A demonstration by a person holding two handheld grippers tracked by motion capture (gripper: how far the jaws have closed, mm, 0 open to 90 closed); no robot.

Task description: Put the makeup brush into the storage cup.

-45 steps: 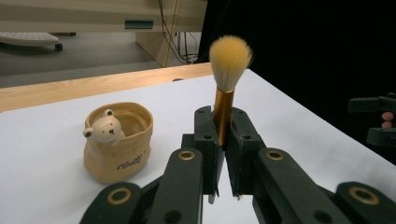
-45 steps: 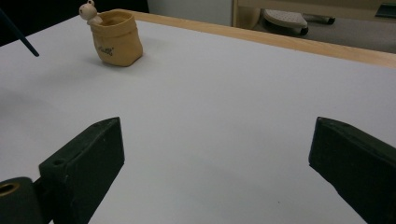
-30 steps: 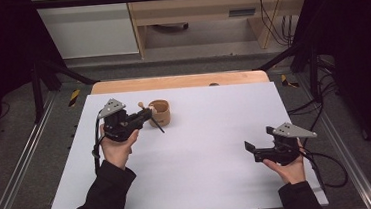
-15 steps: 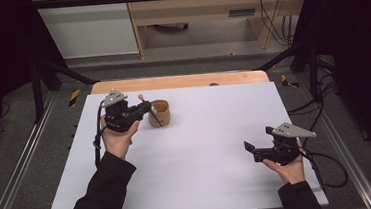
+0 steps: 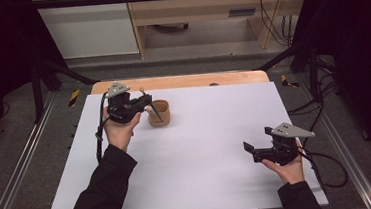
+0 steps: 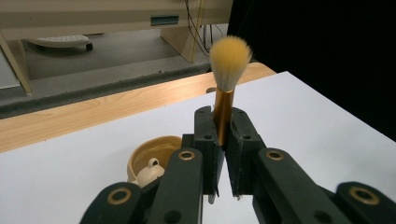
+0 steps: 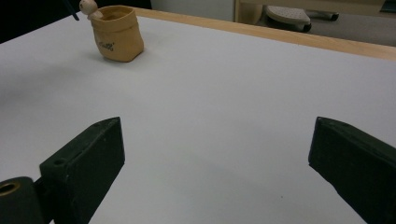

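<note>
My left gripper hovers at the table's far left, shut on a makeup brush with pale yellow bristles and a gold ferrule. The bristles point up; the thin dark handle slants down over the cup's mouth. A small tan cup stands just right of that gripper and sits below the jaws in the left gripper view. A pale bead-like knob rests at its rim. My right gripper is held low at the near right, open and empty, and the cup lies far ahead of it.
The white board lies on a wooden table whose far edge shows as a strip. Metal rails run along both sides. Cables trail by the right edge. A cabinet stands beyond the table.
My left gripper has carried the brush farther back and slightly right, bringing the handle from in front of the cup to over it. The right gripper has stayed put.
</note>
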